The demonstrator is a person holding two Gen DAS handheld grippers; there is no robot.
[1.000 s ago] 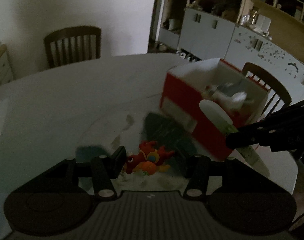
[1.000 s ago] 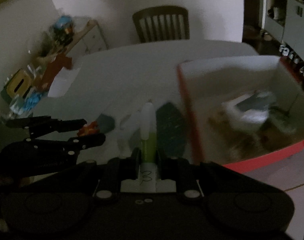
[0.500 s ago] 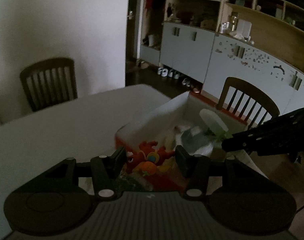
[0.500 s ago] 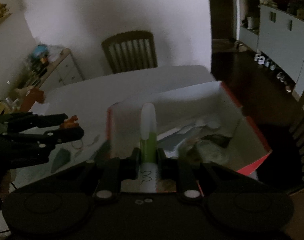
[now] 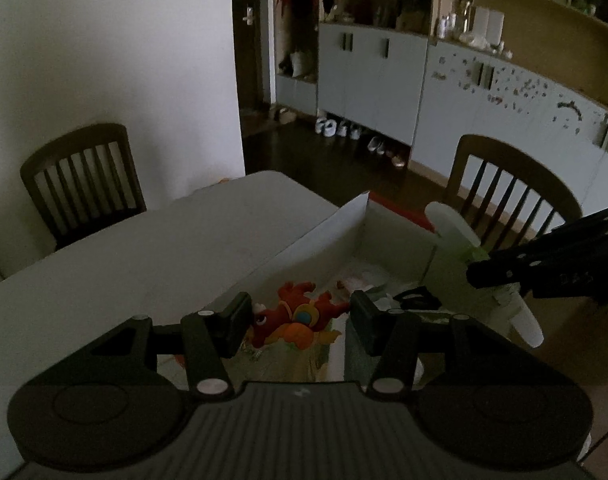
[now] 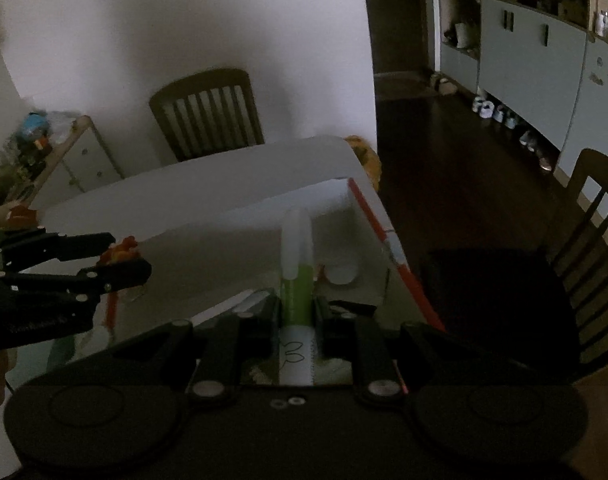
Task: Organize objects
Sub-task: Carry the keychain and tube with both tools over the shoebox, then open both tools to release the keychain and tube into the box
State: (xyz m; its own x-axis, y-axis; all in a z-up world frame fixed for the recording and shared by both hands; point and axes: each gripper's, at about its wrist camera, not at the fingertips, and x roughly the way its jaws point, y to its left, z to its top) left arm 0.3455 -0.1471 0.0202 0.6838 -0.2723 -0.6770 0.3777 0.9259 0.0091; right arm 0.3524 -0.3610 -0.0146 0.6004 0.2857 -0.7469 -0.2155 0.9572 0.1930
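Two hand-held grippers hang over an open box (image 5: 336,220) with white inner walls that sits at the corner of a pale desk (image 5: 151,248). On the left, the left hand-held gripper (image 5: 297,320) has a red and orange toy (image 5: 295,316) between its fingers; the left finger touches the toy's head, but the gap at the right finger leaves it unclear whether the toy is clamped. Only this view looks down to the box floor, where pale clutter and a dark item lie under the toy. From the right wrist view, the left hand-held gripper (image 6: 137,254) enters at the left edge with the toy (image 6: 119,250) peeking out between its tips, above the box's near wall. Further right, the right hand-held gripper (image 6: 295,308) is closed on a green and white tube (image 6: 297,276), its translucent cap pointing forward over the box (image 6: 223,248). That view alone shows the box's red outer edge. The left wrist view shows the tube (image 5: 456,228) sideways, angled down across the box's right side. Dark chairs (image 5: 83,176) stand around the desk.
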